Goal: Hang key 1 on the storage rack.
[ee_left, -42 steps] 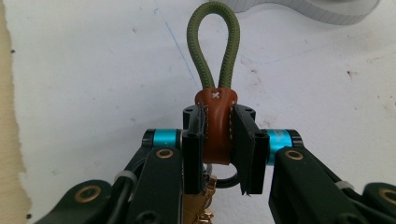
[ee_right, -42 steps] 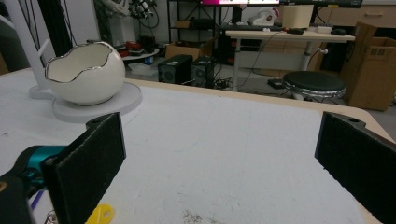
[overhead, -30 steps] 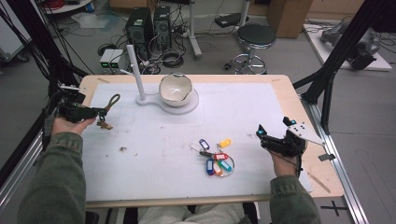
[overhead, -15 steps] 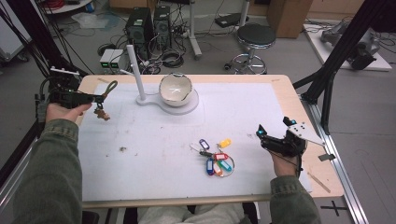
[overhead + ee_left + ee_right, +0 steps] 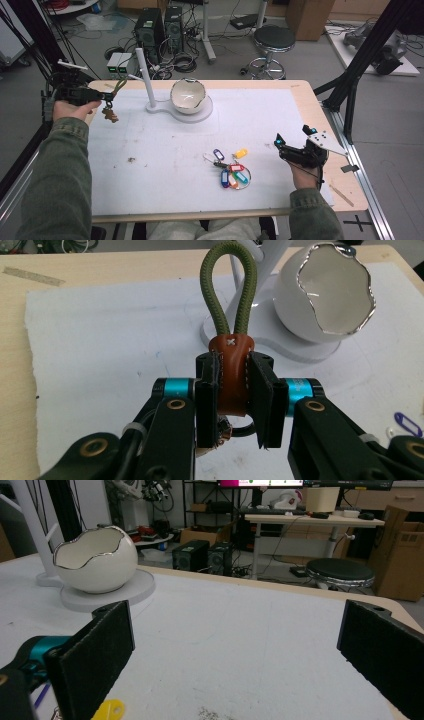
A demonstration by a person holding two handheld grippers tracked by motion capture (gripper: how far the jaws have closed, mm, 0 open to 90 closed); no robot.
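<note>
A white mat covers the bench (image 5: 310,100). Nearest, the right claw (image 5: 278,145) rests spread and empty. Farther left, the left claw (image 5: 232,390) pinches the keychain (image 5: 231,375), lifted clear; next likely calls for hooking its cord loop over the white post (image 5: 143,75).

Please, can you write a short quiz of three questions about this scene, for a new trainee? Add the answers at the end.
1. True or false: the left hand-held gripper is shut on the brown leather tab of a keychain.
2. What colour is the cord loop above that tab? A) green B) red C) white
3. Fill in: the jaws of the right hand-held gripper stand ____.

Key
1. True. The pads press the tab from both sides, and the keychain hangs clear of the table mat.
2. A. It is olive green.
3. Open, with nothing between them; the bunch of coloured key tags lies on the mat nearby.
</note>
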